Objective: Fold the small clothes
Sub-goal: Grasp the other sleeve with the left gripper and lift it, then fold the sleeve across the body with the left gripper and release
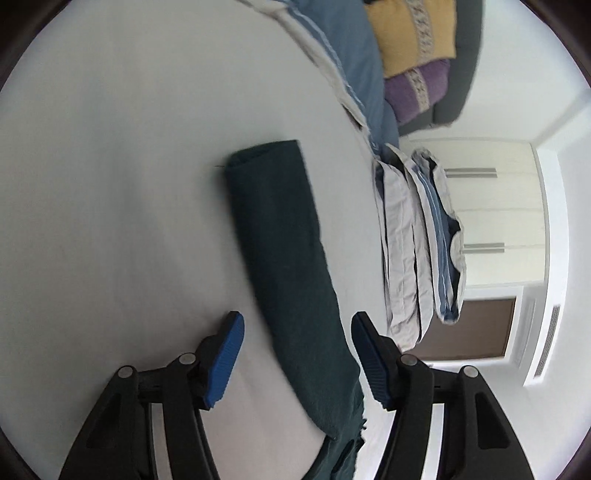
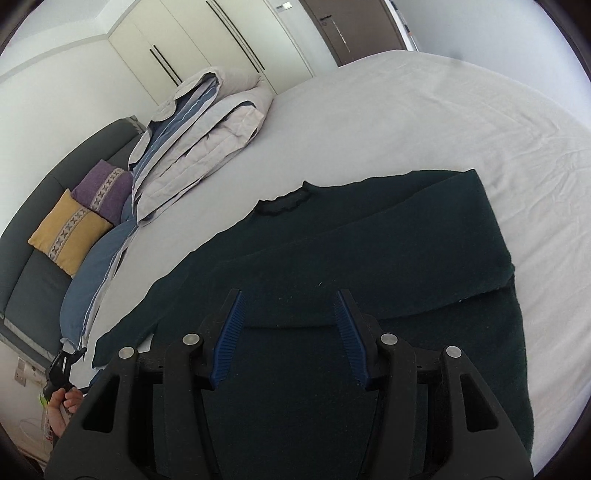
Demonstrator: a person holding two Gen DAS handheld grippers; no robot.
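A dark green sweater [image 2: 369,258] lies flat on the white bed sheet [image 2: 424,118], its right sleeve folded over the body and its left sleeve stretched out sideways. My right gripper [image 2: 291,325] is open just above the sweater's lower body, holding nothing. In the left wrist view the outstretched sleeve [image 1: 284,258] runs away from me on the sheet [image 1: 110,184]. My left gripper [image 1: 297,354] is open, its blue pads [image 1: 225,362] on either side of the sleeve near the shoulder. The left gripper also shows small in the right wrist view [image 2: 64,363], at the bed's edge.
A folded grey and blue duvet [image 2: 199,125] lies at the head of the bed, with a blue pillow [image 2: 96,266] beside it. Yellow [image 2: 68,229] and purple [image 2: 105,188] cushions lean on a dark headboard. White wardrobes [image 2: 207,40] and a brown door [image 2: 354,26] stand behind.
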